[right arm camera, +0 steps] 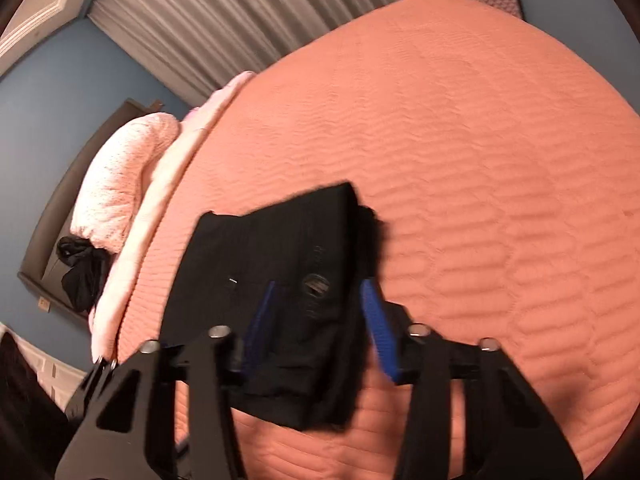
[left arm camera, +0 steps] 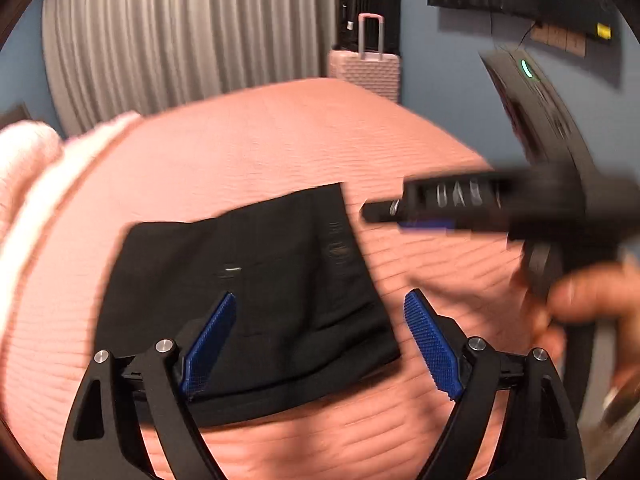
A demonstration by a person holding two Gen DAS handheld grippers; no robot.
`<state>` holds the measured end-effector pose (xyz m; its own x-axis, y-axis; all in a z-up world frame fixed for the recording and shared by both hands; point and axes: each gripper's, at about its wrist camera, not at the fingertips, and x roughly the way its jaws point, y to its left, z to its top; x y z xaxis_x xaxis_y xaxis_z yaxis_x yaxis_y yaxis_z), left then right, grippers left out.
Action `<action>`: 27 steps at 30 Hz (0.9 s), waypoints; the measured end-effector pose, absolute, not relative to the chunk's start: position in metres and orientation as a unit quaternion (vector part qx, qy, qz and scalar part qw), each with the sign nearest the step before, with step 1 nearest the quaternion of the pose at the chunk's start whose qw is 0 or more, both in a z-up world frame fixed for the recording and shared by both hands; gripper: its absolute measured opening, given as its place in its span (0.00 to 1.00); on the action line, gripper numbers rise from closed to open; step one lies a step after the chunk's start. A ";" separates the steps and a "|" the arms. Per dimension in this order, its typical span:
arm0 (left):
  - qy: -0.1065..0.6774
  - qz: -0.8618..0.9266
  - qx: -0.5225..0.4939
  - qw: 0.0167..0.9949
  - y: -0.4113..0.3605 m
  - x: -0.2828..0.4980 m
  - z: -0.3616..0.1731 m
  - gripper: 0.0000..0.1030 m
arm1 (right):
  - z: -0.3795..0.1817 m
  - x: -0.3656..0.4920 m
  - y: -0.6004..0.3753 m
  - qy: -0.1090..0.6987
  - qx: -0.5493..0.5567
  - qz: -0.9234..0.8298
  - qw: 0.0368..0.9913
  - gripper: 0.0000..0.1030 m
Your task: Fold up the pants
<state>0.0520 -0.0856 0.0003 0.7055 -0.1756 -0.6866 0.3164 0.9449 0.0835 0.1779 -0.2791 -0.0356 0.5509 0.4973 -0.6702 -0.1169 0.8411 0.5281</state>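
Observation:
Black pants (left arm camera: 260, 260) lie folded into a flat rectangle on the pink bedspread (left arm camera: 280, 140). My left gripper (left arm camera: 320, 300) is open wide just above their near half, with one blue pad over the cloth and the other over the bedspread, gripping nothing. My right gripper (left arm camera: 372, 212) reaches in from the right, blurred, beside the pants' right edge, held by a hand (left arm camera: 580, 300). In the right wrist view, the right gripper (right arm camera: 320, 286) has its jaws fairly narrow. The right edge of the pants (right arm camera: 272, 248) shows between them, lying flat.
A pale pink pillow (right arm camera: 120, 180) lies at the left end of the bed, with a dark bundle of clothing (right arm camera: 80, 268) beside it. A pink suitcase (left arm camera: 364, 68) and a black one (left arm camera: 368, 12) stand beyond the bed near grey curtains (left arm camera: 180, 40).

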 end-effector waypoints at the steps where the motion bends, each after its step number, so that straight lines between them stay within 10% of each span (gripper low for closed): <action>1: 0.362 -0.113 0.101 0.920 -0.079 0.048 0.000 0.81 | -0.031 0.185 -0.262 0.438 0.200 0.201 0.853 0.27; 6: 0.403 -0.011 0.074 0.912 -0.009 0.065 -0.007 0.81 | -0.080 0.227 -0.207 0.509 0.064 0.198 0.835 0.25; 17: 0.502 0.029 0.056 0.863 0.072 0.148 -0.062 0.82 | -0.073 0.270 -0.135 0.522 0.090 0.210 0.822 0.20; 19: 0.488 0.017 0.070 0.870 0.075 0.146 -0.076 0.86 | -0.101 0.280 -0.157 0.535 0.129 0.197 0.811 0.00; 27: 0.469 -0.026 0.035 0.882 0.077 0.131 -0.067 0.82 | -0.046 0.313 -0.080 0.522 0.143 0.304 0.784 0.04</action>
